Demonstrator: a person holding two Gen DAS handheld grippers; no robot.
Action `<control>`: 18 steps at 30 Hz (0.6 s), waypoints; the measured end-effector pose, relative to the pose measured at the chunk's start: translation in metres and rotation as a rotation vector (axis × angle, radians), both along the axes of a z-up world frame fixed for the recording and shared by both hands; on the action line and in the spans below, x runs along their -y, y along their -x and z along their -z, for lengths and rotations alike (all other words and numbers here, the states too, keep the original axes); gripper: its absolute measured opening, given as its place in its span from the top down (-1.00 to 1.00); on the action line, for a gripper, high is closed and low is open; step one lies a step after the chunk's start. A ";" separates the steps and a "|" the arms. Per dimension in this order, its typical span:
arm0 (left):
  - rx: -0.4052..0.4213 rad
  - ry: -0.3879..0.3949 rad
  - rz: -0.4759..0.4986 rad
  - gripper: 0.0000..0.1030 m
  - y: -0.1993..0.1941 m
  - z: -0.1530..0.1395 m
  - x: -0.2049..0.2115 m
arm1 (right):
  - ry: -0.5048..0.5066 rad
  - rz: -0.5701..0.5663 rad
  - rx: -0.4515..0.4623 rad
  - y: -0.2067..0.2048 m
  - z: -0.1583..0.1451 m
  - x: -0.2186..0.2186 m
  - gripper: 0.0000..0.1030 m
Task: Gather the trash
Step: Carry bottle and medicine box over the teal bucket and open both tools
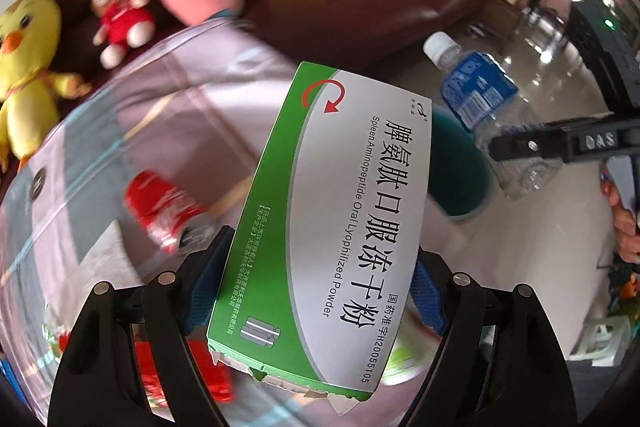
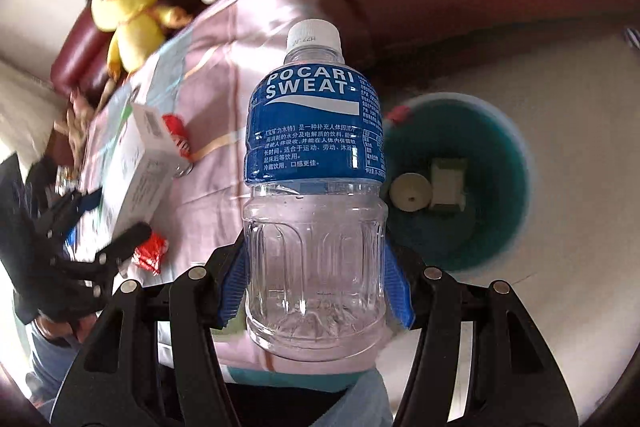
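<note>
My left gripper (image 1: 316, 287) is shut on a green and white medicine box (image 1: 332, 219), held above the table. My right gripper (image 2: 316, 287) is shut on an empty clear Pocari Sweat bottle (image 2: 316, 187) with a blue label and white cap. The bottle also shows in the left wrist view (image 1: 480, 95), and the box in the right wrist view (image 2: 140, 167). A teal bin (image 2: 480, 187) stands on the floor to the right of the bottle; it holds a round lid and a small carton. A crushed red can (image 1: 160, 207) lies on the pink tablecloth (image 1: 180, 115).
A dark red sofa (image 1: 360, 7) behind the table carries plush toys: a yellow chick (image 1: 24, 67), a bear in red (image 1: 120, 15), a pink one and a green one. A red wrapper (image 2: 150, 251) lies on the cloth near the left gripper.
</note>
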State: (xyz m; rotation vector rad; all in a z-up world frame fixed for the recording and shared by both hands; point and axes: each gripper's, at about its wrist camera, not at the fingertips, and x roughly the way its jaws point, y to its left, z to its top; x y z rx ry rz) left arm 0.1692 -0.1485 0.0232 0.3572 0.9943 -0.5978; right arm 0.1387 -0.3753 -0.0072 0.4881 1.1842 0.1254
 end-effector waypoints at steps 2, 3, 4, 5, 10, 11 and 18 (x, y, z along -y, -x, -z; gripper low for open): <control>-0.005 -0.004 0.035 -0.56 0.006 0.002 0.023 | -0.007 0.036 -0.001 0.007 0.003 0.019 -0.08; -0.006 -0.006 0.047 -0.56 0.008 0.003 0.031 | -0.010 0.057 -0.002 0.011 0.005 0.029 -0.08; -0.012 -0.012 0.064 -0.56 0.010 0.007 0.046 | -0.013 0.070 -0.003 0.013 0.006 0.036 -0.08; -0.019 -0.016 0.073 -0.56 0.011 0.011 0.056 | -0.016 0.087 -0.005 0.017 0.009 0.045 -0.08; -0.066 -0.052 0.110 -0.52 0.012 0.034 0.105 | -0.030 0.130 -0.040 0.022 0.032 0.074 -0.08; -0.077 -0.063 0.115 -0.50 0.012 0.040 0.114 | -0.034 0.134 -0.048 0.022 0.038 0.077 -0.08; -0.172 -0.114 0.126 -0.43 -0.009 0.088 0.164 | -0.064 0.164 -0.103 0.009 0.079 0.099 -0.08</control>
